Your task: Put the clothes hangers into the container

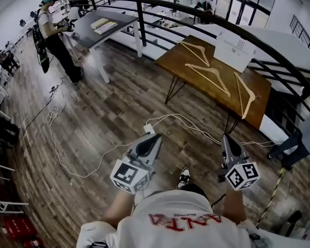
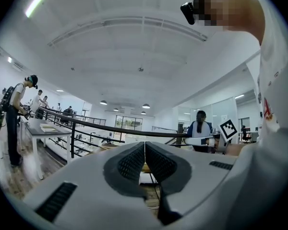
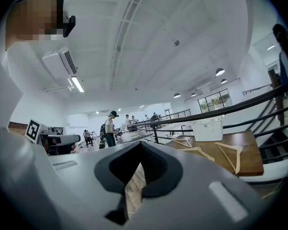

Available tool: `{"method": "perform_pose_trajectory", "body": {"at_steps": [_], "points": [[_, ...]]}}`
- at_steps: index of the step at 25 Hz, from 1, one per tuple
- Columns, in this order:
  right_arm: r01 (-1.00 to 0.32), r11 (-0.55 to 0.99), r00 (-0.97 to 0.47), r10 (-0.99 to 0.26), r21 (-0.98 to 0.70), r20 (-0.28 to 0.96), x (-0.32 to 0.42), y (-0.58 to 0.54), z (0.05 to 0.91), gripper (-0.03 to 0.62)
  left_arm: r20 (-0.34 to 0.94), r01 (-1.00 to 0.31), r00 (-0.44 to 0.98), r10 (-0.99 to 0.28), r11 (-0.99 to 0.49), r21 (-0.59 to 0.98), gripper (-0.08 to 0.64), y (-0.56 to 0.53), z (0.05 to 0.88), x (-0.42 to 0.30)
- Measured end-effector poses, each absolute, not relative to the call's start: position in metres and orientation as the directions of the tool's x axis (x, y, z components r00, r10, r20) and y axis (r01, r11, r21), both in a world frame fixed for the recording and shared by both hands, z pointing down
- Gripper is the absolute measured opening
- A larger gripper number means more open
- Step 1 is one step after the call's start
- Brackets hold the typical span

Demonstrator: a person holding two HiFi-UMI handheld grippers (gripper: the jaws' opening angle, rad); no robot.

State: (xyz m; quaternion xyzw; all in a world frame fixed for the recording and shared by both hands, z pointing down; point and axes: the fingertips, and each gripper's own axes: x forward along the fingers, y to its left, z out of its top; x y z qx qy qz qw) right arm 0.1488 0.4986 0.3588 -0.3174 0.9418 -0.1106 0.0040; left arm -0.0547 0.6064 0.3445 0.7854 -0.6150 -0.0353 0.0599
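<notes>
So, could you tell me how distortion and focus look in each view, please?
Head view: fisheye bows the railing into an arc, hangers sharp. Left gripper view: dark vignetted corners, left tongs slightly soft up close. Right gripper view: same vignette, ceiling light blown white.

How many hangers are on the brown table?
3. A far hanger by the white box, a middle hanger, and a near hanger at the table's right edge. More could be hidden inside the box.
</notes>
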Motion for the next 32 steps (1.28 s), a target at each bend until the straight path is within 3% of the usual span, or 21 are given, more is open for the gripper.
{"method": "perform_pose_trajectory", "body": {"at_steps": [19, 32], "points": [[-0.604, 0.746, -0.794, -0.595, -0.282, 0.126, 0.199, 0.281, 0.393, 0.000, 0.084, -0.963, 0.236, -0.968, -0.222, 0.151, 0.011, 0.397, 0.352, -0.008], [-0.661, 0.677, -0.746, -0.641, -0.325, 0.181, 0.223, 0.218, 0.428, 0.000, 0.110, -0.944, 0.307, -0.945, -0.287, 0.163, 0.011, 0.310, 0.366, 0.005]]}}
